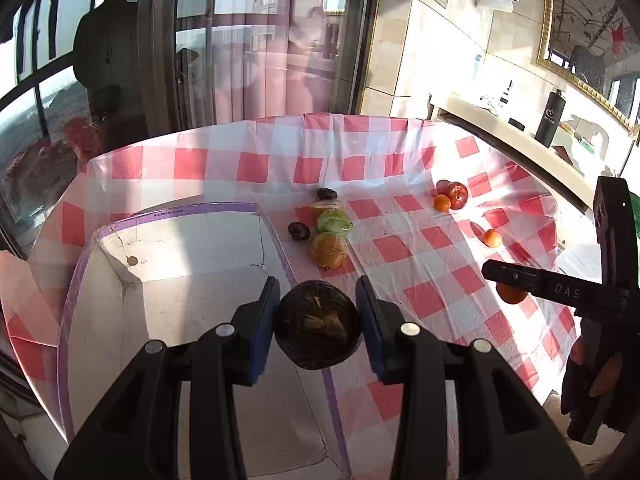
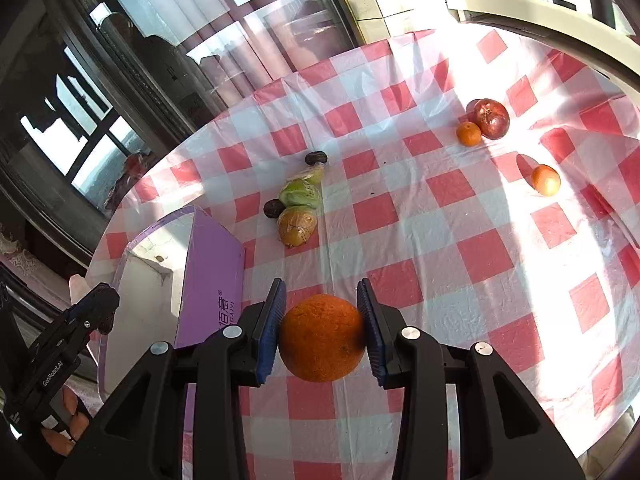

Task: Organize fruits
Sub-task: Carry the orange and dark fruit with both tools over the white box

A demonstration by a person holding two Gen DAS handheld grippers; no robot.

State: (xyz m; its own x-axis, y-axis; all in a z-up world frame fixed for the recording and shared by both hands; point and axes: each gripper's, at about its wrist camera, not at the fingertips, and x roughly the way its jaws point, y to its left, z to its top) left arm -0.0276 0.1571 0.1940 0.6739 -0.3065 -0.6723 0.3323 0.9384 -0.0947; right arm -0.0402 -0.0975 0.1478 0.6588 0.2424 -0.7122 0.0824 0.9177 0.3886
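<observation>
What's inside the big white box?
The box shows bare white walls and floor, no fruit. The left tool, gripping a dark round fruit, hides the near floor.

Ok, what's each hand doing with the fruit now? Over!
Left gripper shut on dark fruit, over box edge. Right gripper shut on orange, above tablecloth. Nothing blocking.

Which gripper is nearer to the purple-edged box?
Left. The left gripper holds a dark fruit at the box rim's right edge; the right gripper holds an orange over the tablecloth beside it.
</observation>
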